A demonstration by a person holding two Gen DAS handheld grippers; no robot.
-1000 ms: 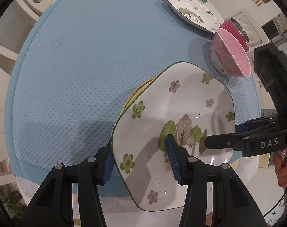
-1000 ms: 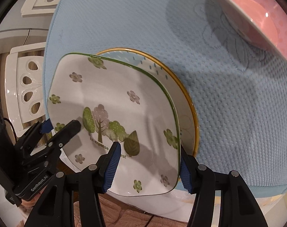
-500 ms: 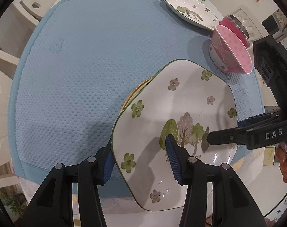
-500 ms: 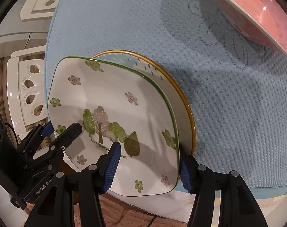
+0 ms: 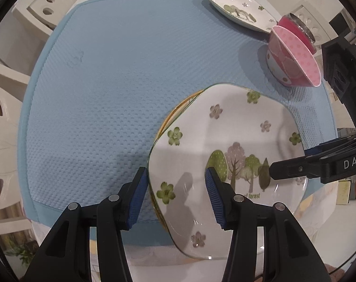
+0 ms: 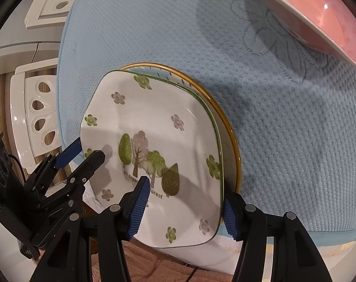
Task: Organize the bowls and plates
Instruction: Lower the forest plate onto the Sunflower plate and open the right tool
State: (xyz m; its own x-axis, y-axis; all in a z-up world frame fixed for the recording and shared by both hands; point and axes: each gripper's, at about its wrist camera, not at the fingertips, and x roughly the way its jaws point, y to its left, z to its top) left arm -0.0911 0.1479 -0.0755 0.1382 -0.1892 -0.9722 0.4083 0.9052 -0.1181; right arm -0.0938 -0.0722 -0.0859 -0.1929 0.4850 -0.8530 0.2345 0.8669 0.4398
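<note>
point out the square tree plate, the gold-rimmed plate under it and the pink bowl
square tree plate (image 6: 154, 122): right wrist view, bare white face above the trees
gold-rimmed plate (image 6: 233, 141): right wrist view, exposed gold edge
pink bowl (image 5: 293, 56): left wrist view, dotted pink inner wall

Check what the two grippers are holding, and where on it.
The square tree plate, stacked on a yellow-rimmed round plate, appears held at opposite rims: left gripper on one, right gripper on the other.
</note>
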